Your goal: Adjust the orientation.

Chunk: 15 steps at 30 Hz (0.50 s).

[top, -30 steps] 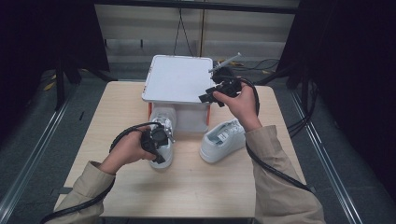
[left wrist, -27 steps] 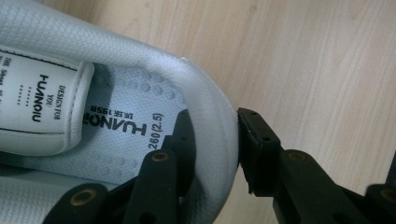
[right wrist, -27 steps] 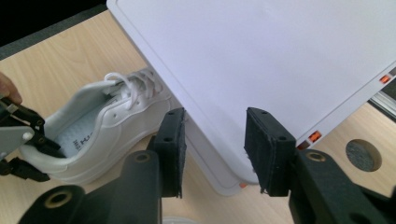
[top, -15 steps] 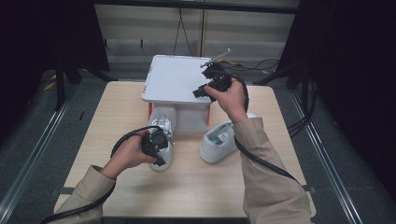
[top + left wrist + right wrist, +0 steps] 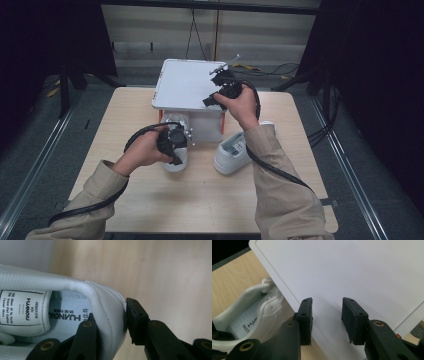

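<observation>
Left gripper view shows your left gripper clamped on the heel wall of the left shoe, one jaw inside, one outside. Your right gripper hovers part-open and empty over the box lid. The step looks like boxing the shoes; next, lift the lid clear first.

On the insole of the white sneaker, the brand "HUANQIU" is printed in dark letters, with smaller characters above it that cannot be read surely and "(2.5)" at the end. On the tongue label, "HUANQIU" and "DESIGN FOR YOU" are read, beside further lines too small to make out. In the right gripper view, part of the same insole print is seen.
</observation>
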Each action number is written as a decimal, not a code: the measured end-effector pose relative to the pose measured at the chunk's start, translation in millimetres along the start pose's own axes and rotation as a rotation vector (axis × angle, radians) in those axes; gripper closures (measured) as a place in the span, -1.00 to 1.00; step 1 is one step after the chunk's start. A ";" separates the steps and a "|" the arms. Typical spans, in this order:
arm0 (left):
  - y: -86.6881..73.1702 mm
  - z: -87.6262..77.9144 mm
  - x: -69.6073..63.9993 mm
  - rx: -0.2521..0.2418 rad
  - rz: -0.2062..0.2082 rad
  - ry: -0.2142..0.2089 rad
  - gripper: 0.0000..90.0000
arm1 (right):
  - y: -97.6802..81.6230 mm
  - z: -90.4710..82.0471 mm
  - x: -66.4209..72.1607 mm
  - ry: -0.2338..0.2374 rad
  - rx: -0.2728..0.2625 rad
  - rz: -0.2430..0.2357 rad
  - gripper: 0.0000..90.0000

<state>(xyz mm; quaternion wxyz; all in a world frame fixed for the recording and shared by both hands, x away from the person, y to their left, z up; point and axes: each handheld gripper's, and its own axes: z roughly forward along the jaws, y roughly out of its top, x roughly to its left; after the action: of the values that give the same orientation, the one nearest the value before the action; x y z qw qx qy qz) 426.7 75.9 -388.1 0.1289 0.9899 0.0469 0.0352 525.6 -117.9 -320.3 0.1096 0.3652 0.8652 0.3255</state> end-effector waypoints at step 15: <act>-4.7 20.6 42.9 -0.055 -0.118 -0.013 0.52 | 4.6 9.1 -0.5 -0.008 -0.011 -0.011 0.33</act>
<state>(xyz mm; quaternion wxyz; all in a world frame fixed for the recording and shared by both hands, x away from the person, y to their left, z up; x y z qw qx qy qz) 470.6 79.6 -406.6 0.1581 0.9817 0.1034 0.0222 532.4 -111.4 -324.3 0.1170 0.3613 0.8648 0.3284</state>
